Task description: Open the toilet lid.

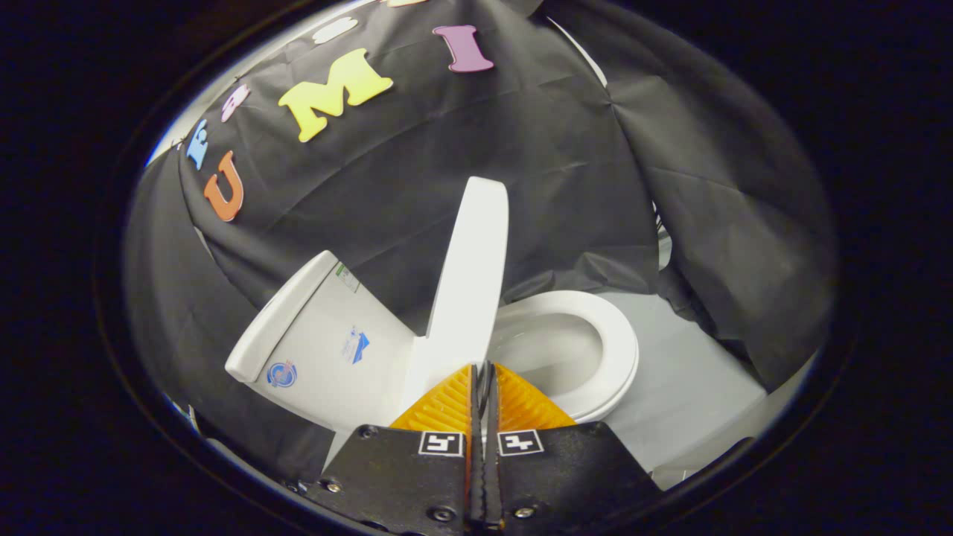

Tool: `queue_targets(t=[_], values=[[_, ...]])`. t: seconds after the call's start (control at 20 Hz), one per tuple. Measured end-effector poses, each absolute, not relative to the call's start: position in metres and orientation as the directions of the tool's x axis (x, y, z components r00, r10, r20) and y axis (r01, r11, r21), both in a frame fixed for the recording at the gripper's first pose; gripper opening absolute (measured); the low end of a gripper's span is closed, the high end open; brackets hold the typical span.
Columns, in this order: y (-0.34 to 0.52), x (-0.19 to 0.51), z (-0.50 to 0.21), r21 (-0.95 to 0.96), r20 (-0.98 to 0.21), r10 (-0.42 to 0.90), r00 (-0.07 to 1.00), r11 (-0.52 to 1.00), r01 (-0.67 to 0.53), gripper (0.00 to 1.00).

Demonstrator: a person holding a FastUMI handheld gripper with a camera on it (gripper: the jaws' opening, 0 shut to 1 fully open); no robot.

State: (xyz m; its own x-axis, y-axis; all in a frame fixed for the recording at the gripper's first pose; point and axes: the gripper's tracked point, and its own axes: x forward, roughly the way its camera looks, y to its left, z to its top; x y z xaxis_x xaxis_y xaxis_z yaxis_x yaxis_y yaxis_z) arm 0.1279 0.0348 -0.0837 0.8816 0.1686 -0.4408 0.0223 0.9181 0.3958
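- The hand-held gripper point(482, 366) is sitting nearest the camera, its two fingers point(447, 406) pressed together with only a thin seam between them; nothing is showing in that seam, so it appears to be closed on nothing.
- The fingertips are meeting just at the foot of the toilet lid point(469, 275), near where the lid is hinging off the bowl; whether they are touching the lid cannot be told.
- The toilet lid is standing raised, edge-on to the camera and tilting slightly toward the tank point(320, 335), but it is not resting against the tank: dark booth wall is showing between the two.
- The seat point(607, 335) is lying down on the bowl, its ring fully exposed beyond and beside the fingertips.
- The toilet is standing on the pale floor point(692, 394).
- Judging from this, the opening is mostly done; what is remaining is settling the lid back against the tank so it is staying up on its own.
- To do that well, the closed tips should be pushing on the lid's inner face, higher up than the hinge for better leverage, and easing it back slowly.
- The push should be lightening as the lid is nearing the tank, so it is not slamming or bouncing forward.
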Motion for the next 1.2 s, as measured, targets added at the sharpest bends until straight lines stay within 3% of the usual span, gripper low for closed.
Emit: queue_targets(t=[1.2], values=[[0.128, 0.129, -0.034, 0.228, -0.358, 0.174, 0.917, 0.969, -0.094, 0.06]])
